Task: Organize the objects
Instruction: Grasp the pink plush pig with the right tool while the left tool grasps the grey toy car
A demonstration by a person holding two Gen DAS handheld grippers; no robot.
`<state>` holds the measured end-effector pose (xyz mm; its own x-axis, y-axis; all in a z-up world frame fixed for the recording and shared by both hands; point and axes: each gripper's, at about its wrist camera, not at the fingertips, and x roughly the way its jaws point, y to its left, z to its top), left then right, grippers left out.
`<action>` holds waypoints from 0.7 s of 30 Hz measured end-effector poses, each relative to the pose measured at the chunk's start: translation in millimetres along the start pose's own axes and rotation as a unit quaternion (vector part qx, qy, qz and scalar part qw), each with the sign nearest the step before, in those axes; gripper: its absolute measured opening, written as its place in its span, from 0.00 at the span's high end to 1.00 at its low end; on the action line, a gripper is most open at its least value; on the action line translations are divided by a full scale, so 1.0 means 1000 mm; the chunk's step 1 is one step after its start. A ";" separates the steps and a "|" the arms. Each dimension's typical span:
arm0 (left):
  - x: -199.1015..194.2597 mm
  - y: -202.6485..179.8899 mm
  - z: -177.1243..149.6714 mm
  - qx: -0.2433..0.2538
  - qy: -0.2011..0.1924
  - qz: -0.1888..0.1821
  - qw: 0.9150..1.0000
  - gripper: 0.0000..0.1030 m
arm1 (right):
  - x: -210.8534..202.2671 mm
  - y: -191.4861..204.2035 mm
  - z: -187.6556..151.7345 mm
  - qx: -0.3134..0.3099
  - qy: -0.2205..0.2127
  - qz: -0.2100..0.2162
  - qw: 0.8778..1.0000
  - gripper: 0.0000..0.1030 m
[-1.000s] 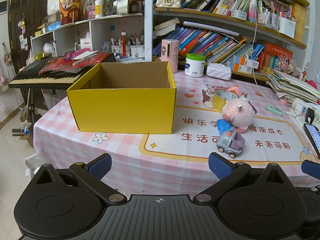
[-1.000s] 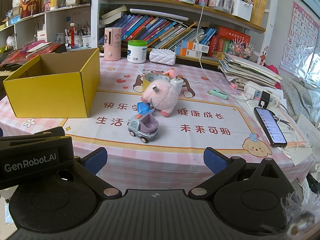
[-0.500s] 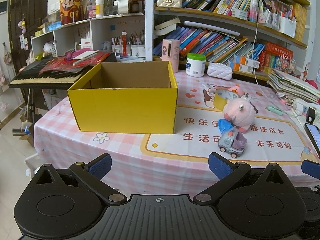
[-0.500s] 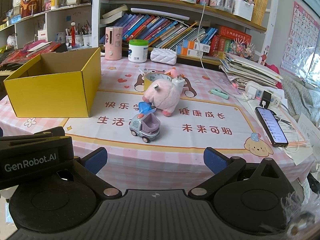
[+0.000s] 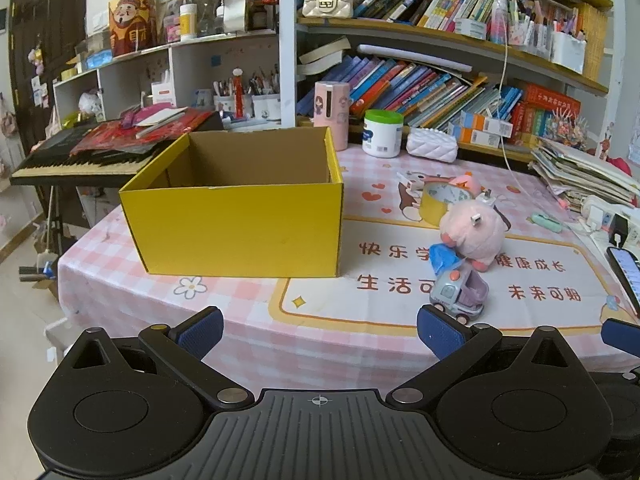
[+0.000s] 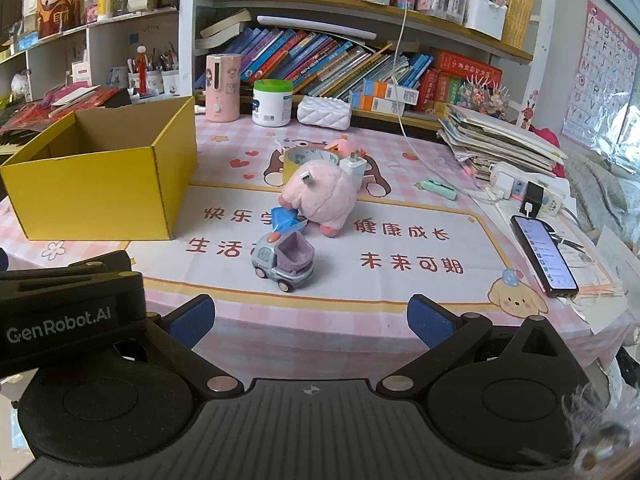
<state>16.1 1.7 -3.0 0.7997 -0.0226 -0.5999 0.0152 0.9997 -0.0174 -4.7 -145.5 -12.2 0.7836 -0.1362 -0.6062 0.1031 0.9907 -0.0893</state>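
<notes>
Left tongs [image 5: 319, 330]: spread wide, empty, at table [image 5: 248, 332] edge. Right tongs [image 6: 310, 320]: spread wide, empty, facing toy truck [image 6: 285, 262]. Behind truck, touching: blue scrap [image 6: 286, 220], pink plush [image 6: 320, 196]. Left of truck, apart: open yellow box [image 6: 100, 188]. Right of truck: phone [image 6: 544, 254].

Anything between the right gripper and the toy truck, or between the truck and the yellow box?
Nothing visible. The right gripper is open with bare tablecloth up to the toy truck. From there to the yellow box the table is clear; the plush sits behind the truck.
</notes>
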 end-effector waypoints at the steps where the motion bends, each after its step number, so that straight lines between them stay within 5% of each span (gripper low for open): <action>1: 0.002 -0.001 0.002 -0.002 0.000 0.002 1.000 0.00 | 0.003 -0.002 0.002 0.001 0.001 0.000 1.000 0.00; 21: 0.063 -0.030 0.025 -0.051 0.040 0.038 0.997 0.00 | 0.074 -0.073 0.054 0.015 0.004 -0.013 1.000 0.00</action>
<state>81.0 -29.7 -20.0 0.7458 0.0494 -0.6644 -0.1086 0.9929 -0.0482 78.3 -227.3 -7.9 0.7753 -0.1627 -0.6102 0.1430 0.9864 -0.0813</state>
